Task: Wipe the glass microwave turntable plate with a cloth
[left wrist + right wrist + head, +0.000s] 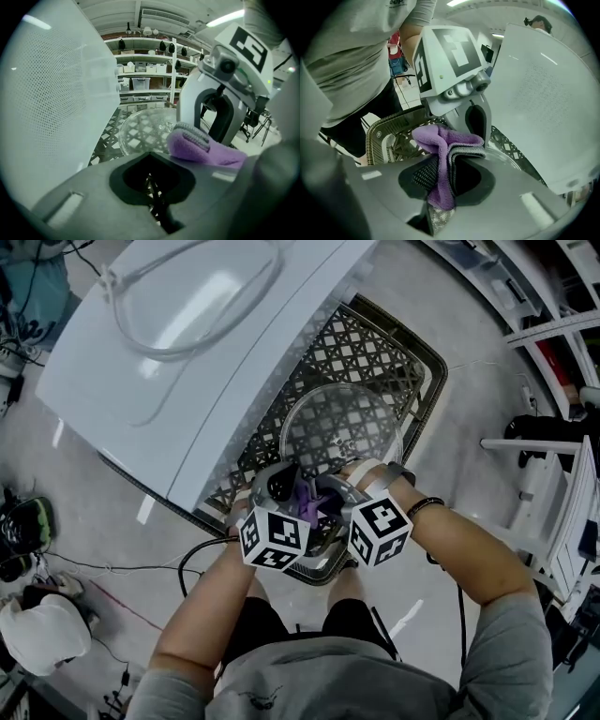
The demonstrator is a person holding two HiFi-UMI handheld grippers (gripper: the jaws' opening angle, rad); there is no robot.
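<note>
Right now the two tools are crowded together over a dark lattice basket that stands on the floor beside a big white casing. The glass turntable plate is above the basket's mesh, its near rim running straight up to the left hand-held gripper. That gripper's jaws are drawn almost together. It looks to me as if they pinch the rim, though I cannot see the contact itself. The right hand-held gripper is clamped on a purple cloth, which sits in a folded wad between the jaws, a lump of it sticking out toward the plate.

What worries me is that hold on the glass. If it has the plate at all, it has it by a thin, slick edge. Any push from the cloth would lever against that one spot. The plate could swivel or slide free and drop onto the hard mesh, and glass on lattice may chip or crack.

The second risk is the crowding. The grippers are just beside each other, so a wide wiping stroke could knock one into the other and jolt the plate.

Lastly, the cloth is bunched, not spread. It would touch only a small patch, and a hard jaw tip could scrape the glass instead. A snag could also tug the wad out.
</note>
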